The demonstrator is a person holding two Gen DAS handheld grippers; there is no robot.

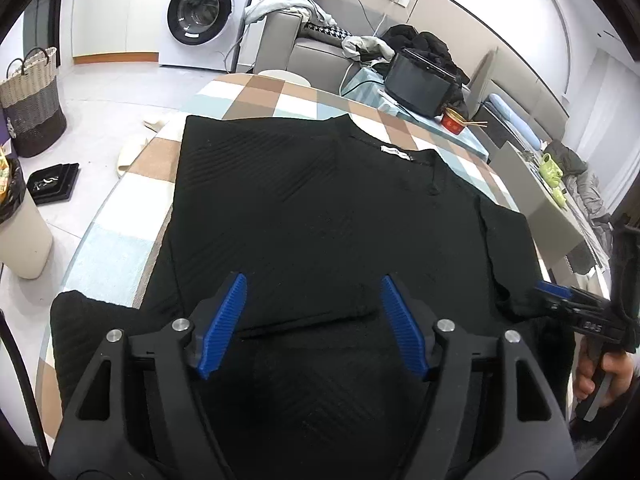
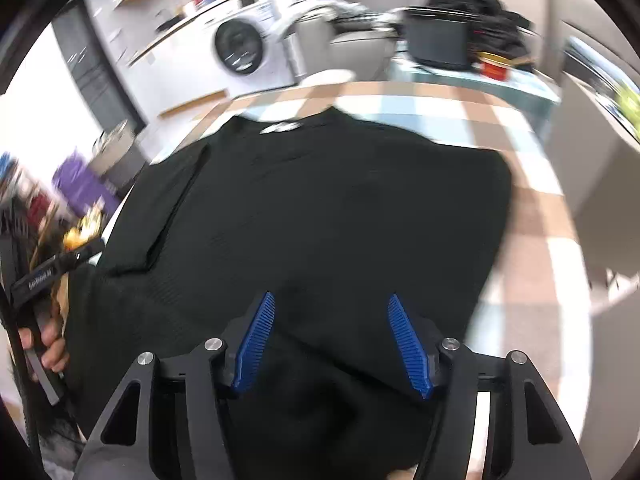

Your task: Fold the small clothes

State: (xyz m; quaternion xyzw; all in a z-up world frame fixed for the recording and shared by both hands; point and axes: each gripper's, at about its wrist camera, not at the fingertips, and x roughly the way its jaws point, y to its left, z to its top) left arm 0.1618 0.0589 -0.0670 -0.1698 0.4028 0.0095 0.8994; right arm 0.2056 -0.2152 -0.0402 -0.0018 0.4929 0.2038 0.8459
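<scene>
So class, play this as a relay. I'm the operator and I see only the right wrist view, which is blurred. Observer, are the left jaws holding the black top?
Observer: No. The left gripper has its jaws apart over the black top, pinching nothing.
Operator: Is there anywhere nearby to drop finished laundry?
Observer: A woven basket with handles stands on the floor, off to the left.
Operator: Is anything else lying down there?
Observer: Yes, pale slippers lie close to the table's left edge.
</scene>
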